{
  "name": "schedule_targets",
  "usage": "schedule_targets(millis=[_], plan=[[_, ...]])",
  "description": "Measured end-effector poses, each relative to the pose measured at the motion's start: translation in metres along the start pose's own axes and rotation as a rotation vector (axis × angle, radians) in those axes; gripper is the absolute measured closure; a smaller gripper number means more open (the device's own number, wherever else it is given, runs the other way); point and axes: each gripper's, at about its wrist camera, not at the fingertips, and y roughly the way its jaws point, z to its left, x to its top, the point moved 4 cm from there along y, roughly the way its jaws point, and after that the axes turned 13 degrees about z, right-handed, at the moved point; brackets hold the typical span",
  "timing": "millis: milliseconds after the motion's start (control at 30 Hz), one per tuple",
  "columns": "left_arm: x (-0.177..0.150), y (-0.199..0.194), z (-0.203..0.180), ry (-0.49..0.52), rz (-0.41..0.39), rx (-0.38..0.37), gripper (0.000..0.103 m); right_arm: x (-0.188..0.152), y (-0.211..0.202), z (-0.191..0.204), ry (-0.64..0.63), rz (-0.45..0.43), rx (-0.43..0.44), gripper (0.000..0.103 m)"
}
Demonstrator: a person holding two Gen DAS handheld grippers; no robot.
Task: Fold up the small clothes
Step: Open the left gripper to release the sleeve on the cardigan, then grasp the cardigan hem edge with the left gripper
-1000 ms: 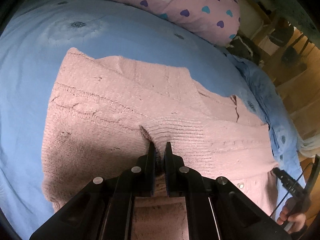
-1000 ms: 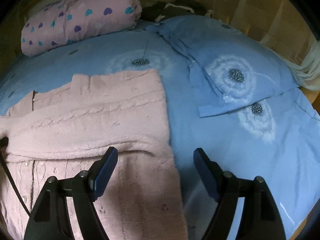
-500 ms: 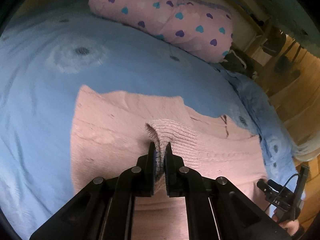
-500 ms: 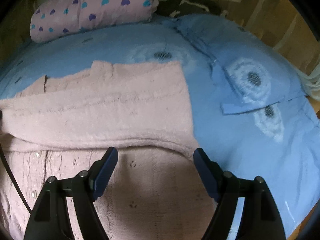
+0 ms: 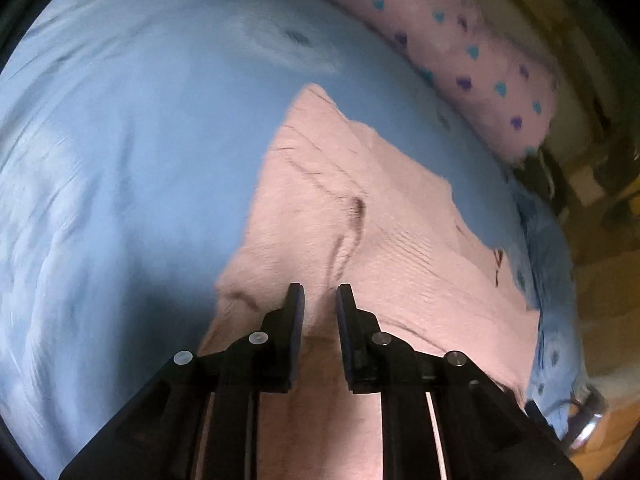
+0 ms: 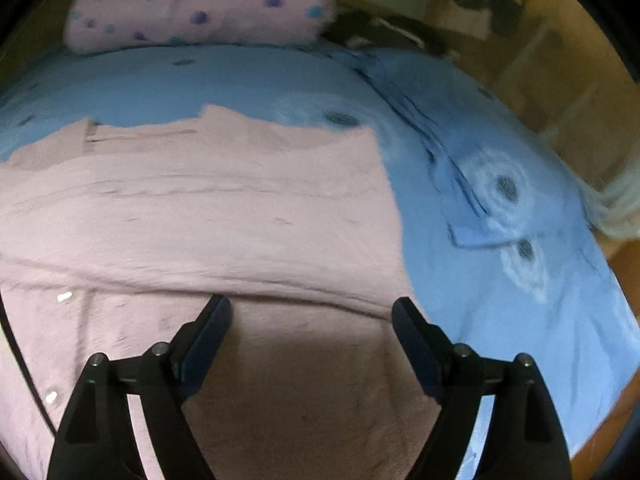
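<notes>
Released since before, the left gripper gapes slightly over the cardigan; right gripper wide open, empty, above it.

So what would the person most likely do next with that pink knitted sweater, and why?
Probably bring the left gripper down onto the near edge of the pink knitted sweater for the next fold. Its jaws stand slightly apart with nothing between them, and the right gripper hangs wide open over the sweater. The sleeve seems to lie folded across the body on the blue bedsheet.
</notes>
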Motion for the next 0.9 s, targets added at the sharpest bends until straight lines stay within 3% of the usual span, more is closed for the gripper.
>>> schedule_targets(millis=[67, 133, 333, 400, 500, 567, 667, 733, 833, 900], plan=[[-0.008, 0.003, -0.003, 0.066, -0.060, 0.048, 0.103, -0.007, -0.008, 0.006, -0.042, -0.006, 0.041, 0.017], [-0.012, 0.008, -0.016, 0.175, -0.092, 0.145, 0.103, -0.014, -0.015, 0.010, -0.076, 0.000, 0.044, 0.017], [-0.018, 0.011, -0.028, 0.282, -0.057, 0.245, 0.103, -0.035, -0.035, 0.010, -0.109, 0.012, 0.099, 0.017], [-0.023, 0.008, -0.031, 0.332, -0.036, 0.243, 0.097, -0.045, -0.048, 0.010, -0.104, 0.006, 0.132, 0.017], [-0.033, 0.007, -0.022, 0.308, 0.013, 0.202, 0.086, -0.059, -0.063, 0.014, -0.108, -0.009, 0.154, 0.017], [-0.041, -0.005, -0.016, 0.300, -0.046, 0.202, 0.086, -0.068, -0.074, 0.019, -0.119, -0.020, 0.165, 0.017], [-0.048, -0.023, -0.016, 0.315, -0.123, 0.262, 0.086, -0.078, -0.091, 0.026, -0.155, -0.065, 0.163, 0.016], [-0.053, -0.033, -0.014, 0.321, -0.144, 0.274, 0.086, -0.083, -0.098, 0.028, -0.190, -0.095, 0.129, 0.009], [-0.063, -0.038, -0.007, 0.340, -0.091, 0.276, 0.086, -0.086, -0.095, 0.023, -0.187, -0.082, 0.118, 0.009], [-0.073, -0.038, -0.010, 0.420, -0.042, 0.281, 0.086, -0.089, -0.089, 0.013, -0.155, -0.049, 0.159, 0.009]])
